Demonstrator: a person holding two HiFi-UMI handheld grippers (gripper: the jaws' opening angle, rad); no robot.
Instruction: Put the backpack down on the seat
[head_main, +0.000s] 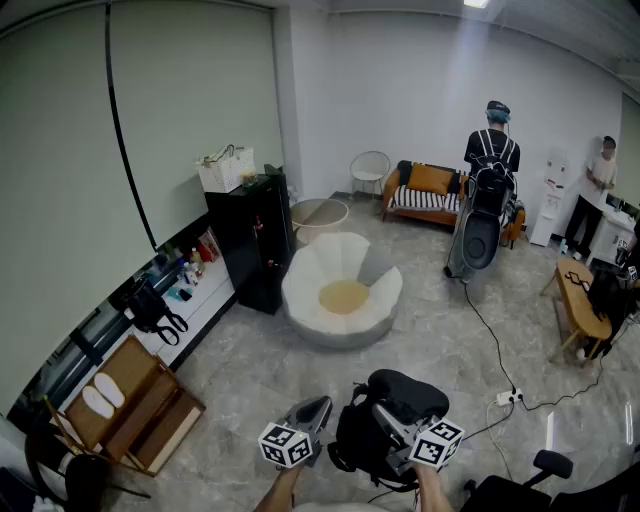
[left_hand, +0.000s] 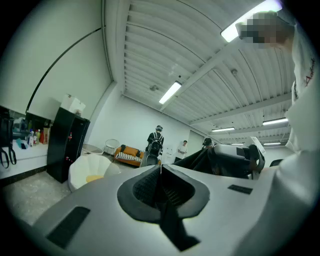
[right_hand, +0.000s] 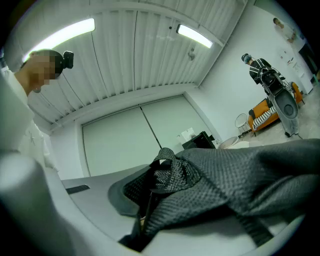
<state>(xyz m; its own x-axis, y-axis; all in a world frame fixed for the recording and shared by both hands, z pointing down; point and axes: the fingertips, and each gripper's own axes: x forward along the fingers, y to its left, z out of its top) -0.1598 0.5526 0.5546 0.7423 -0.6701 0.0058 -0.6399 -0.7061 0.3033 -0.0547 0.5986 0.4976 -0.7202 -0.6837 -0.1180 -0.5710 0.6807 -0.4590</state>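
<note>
Right hand-held gripper (right_hand: 152, 192): clenched on the backpack (head_main: 366, 445) strap
Left hand-held gripper (left_hand: 160, 192): clenched, nothing in it
Seat (head_main: 322, 268): white, 12 o'clock from backpack, well apart

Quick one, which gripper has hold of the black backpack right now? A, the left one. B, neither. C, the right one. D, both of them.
C: the right gripper has its jaws clamped on a fold of the backpack, while the left gripper has its jaws together with nothing between them.
</note>
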